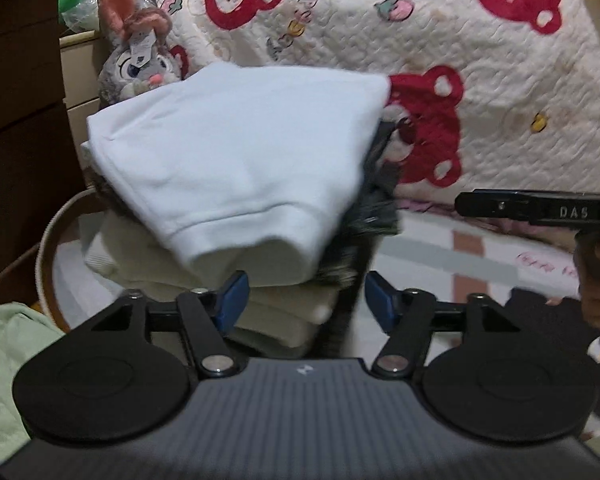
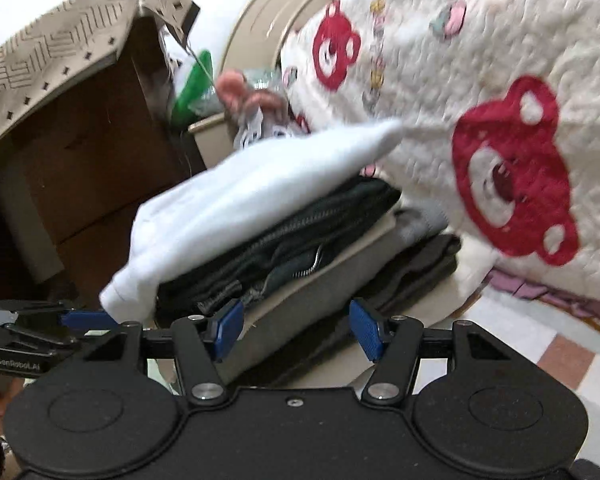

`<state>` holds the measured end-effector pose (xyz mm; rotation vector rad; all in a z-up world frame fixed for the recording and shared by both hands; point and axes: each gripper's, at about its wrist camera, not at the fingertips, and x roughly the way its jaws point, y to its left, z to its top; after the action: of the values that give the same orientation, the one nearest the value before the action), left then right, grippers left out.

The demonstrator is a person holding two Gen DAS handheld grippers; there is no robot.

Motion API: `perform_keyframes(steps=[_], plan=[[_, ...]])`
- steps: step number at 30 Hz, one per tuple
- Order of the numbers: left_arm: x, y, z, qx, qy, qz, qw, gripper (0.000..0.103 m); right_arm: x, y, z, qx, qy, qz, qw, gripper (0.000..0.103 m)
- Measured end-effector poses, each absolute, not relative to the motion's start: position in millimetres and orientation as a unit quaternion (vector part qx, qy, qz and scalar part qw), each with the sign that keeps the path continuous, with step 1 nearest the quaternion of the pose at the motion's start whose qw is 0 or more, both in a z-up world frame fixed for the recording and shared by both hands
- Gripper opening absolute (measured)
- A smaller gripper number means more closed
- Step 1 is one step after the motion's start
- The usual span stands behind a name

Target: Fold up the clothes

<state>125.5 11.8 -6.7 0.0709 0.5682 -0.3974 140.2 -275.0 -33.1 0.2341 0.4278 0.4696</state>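
Several folded garments form a stack, topped by a white folded top [image 1: 236,168] lying just ahead of the left tool [image 1: 304,300], above a dark zippered garment [image 2: 284,232] and cream pieces [image 1: 284,308]. Both tools, left and right tool [image 2: 296,330], are released, fingers spread, grasping nothing, near the stack's front edge.

Right gripper [image 2: 296,330] open, blue pads apart, nothing between. Ahead: stack of folded clothes, white garment [image 2: 236,192] on top, tilted, over dark zippered jacket [image 2: 300,236]. Left gripper [image 2: 88,318] at left edge. Bear-print quilt [image 2: 480,100] behind.
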Motion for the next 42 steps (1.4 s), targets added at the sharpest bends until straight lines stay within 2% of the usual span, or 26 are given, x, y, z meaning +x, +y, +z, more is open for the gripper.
perform_keyframes(steps=[2, 4, 6, 9, 13, 18, 22, 27, 42], plan=[[116.5, 1.8, -3.7, 0.033, 0.273, -0.195, 0.942, 0.075, 128.2, -276.2, -29.7, 0.108, 0.203, 0.224, 0.947, 0.065], [107.1, -6.1, -1.1, 0.030, 0.271, -0.192, 0.943, 0.084, 116.2, -277.5, -26.2, 0.102, 0.196, 0.217, 0.951, 0.065], [97.0, -13.4, 1.6, 0.031, 0.270, -0.189, 0.944, 0.086, 102.1, -277.0, -23.0, 0.092, 0.191, 0.211, 0.954, 0.065], [80.9, -21.4, 5.6, 0.044, 0.269, -0.160, 0.949, 0.095, 78.2, -273.8, -18.6, 0.059, 0.200, 0.185, 0.960, 0.066], [57.5, -23.6, 13.2, 0.036, 0.277, -0.133, 0.951, 0.097, 37.3, -280.5, -11.1, 0.063, 0.200, 0.158, 0.965, 0.069], [22.9, -25.6, 23.9, 0.020, 0.280, -0.121, 0.952, 0.103, -17.1, -290.7, -2.9, 0.090, 0.191, 0.145, 0.967, 0.089], [1.5, -30.5, 25.5, 0.019, 0.288, -0.112, 0.951, 0.103, -50.6, -288.2, -4.8, 0.098, 0.187, 0.143, 0.967, 0.090], [-20.5, -35.0, 22.1, 0.027, 0.294, -0.108, 0.949, 0.103, -79.2, -283.7, -10.5, 0.103, 0.191, 0.132, 0.967, 0.095], [-72.5, -41.9, 15.5, 0.041, 0.311, -0.098, 0.944, 0.103, -110.3, -264.1, -8.8, 0.075, 0.194, 0.156, 0.966, 0.096]])
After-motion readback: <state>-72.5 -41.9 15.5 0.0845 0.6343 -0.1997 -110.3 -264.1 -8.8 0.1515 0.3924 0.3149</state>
